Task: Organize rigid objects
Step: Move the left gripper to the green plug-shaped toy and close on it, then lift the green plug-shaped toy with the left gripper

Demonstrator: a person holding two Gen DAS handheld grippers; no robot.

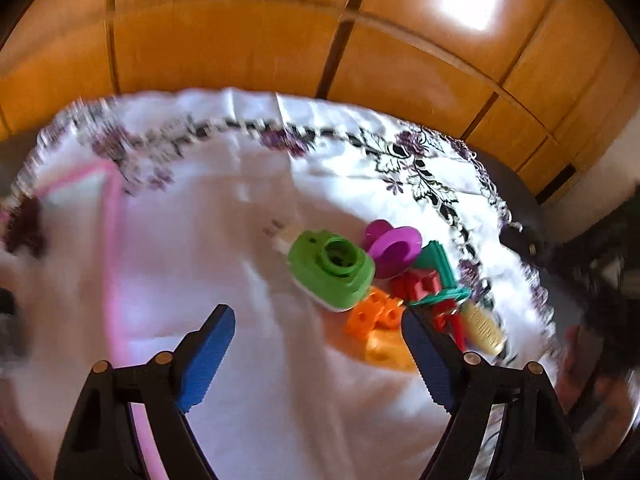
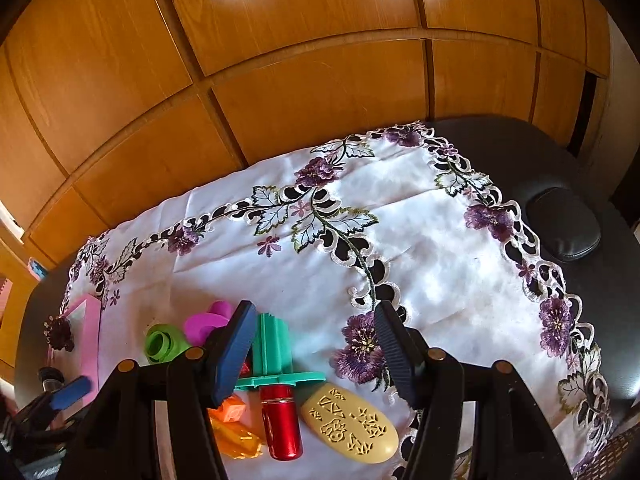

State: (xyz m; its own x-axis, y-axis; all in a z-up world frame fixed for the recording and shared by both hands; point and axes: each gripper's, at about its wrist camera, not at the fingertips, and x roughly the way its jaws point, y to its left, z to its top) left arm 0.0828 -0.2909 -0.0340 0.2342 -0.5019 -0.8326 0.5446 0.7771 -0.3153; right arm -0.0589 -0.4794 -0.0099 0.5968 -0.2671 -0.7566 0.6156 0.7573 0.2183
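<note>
Left gripper wide and empty as I read it — green toy camera lies just ahead, slightly right of centre, nearer this hand than my half-open right gripper

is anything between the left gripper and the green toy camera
Nothing visible. The left gripper hangs open over bare white cloth, and the green toy camera lies just ahead, with the orange blocks beside its near right edge.

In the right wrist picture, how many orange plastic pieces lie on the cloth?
2, maybe more: an orange block behind the right gripper's blue finger, and a yellow-orange piece just below it, left of the red cylinder. The finger may hide others.
</note>
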